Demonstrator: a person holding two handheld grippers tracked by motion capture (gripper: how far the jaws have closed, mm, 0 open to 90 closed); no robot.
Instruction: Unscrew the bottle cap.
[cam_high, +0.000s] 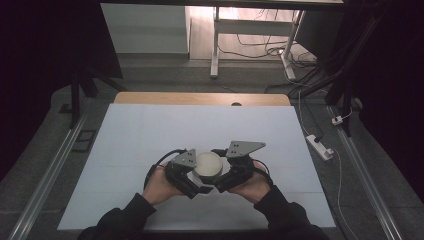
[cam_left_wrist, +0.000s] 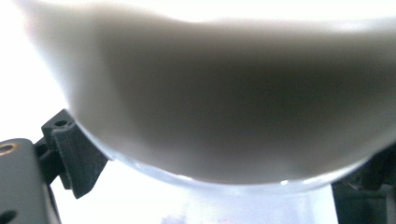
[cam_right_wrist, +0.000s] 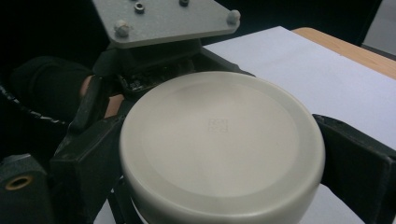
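A round white jar (cam_high: 208, 165) with a smooth domed lid (cam_right_wrist: 219, 144) stands near the front middle of the white table cover (cam_high: 150, 135). My left gripper (cam_high: 196, 175) comes at it from the left. In the left gripper view its jaws sit on either side of the jar's pale body (cam_left_wrist: 224, 107), which is very close and blurred. My right gripper (cam_high: 224, 172) comes from the right, and its black jaws press the two sides of the lid. In the right gripper view the left gripper's grey plate (cam_right_wrist: 163, 18) shows just beyond the lid.
The table's wooden back edge (cam_high: 200, 98) shows beyond the white cover. On the floor to the right lie a power strip (cam_high: 320, 146) and cables. A white desk frame (cam_high: 216, 45) stands farther back. Bare cover spreads behind and beside the jar.
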